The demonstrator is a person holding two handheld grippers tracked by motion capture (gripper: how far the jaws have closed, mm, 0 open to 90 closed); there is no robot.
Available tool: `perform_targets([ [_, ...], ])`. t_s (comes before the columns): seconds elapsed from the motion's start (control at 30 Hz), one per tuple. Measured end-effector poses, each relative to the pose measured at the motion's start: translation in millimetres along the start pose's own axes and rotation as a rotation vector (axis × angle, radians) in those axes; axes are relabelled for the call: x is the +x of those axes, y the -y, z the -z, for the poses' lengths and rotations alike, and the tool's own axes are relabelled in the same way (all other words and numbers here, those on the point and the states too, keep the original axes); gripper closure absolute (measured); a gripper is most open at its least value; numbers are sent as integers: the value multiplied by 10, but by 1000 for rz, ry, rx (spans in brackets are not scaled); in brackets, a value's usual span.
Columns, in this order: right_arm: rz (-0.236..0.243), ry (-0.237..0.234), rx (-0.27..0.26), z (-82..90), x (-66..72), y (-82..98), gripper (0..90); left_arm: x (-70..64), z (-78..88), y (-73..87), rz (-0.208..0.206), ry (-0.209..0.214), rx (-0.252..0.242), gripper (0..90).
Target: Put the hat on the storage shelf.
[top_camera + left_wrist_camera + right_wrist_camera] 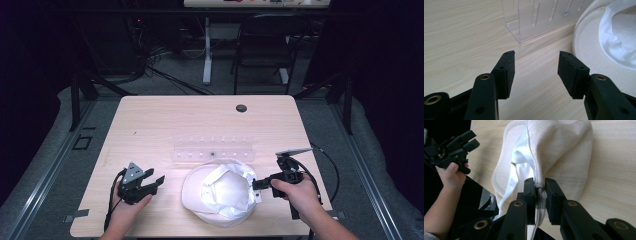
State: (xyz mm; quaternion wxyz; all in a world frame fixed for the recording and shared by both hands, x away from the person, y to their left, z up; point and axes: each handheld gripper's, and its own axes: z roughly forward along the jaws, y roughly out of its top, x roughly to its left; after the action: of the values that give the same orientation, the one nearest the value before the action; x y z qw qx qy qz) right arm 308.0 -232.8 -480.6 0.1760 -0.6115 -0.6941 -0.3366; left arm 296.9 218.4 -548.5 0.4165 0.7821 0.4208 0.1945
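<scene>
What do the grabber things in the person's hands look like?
Both are black. The left gripper has two straight jaws with flat, square black pads, brass-coloured rivets, a grey three-cornered plate on top and a black cable trailing behind. The right gripper looks the same, with a grey plate and a looping black cable. The forearms are bare, with no sleeves.
</scene>
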Motion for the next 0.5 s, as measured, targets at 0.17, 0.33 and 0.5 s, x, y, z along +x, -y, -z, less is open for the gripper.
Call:
perform_targets([
  [0.17, -3, -31, -11, 83, 56, -51, 816, 1, 0, -1, -2, 1, 4, 484],
  [0.33, -13, -65, -31, 147, 105, -88, 819, -1, -1, -1, -4, 1, 3, 485],
  [0.5, -15, -92, -39, 196, 155, -123, 821, -1, -1, -1, -3, 1, 4, 485],
])
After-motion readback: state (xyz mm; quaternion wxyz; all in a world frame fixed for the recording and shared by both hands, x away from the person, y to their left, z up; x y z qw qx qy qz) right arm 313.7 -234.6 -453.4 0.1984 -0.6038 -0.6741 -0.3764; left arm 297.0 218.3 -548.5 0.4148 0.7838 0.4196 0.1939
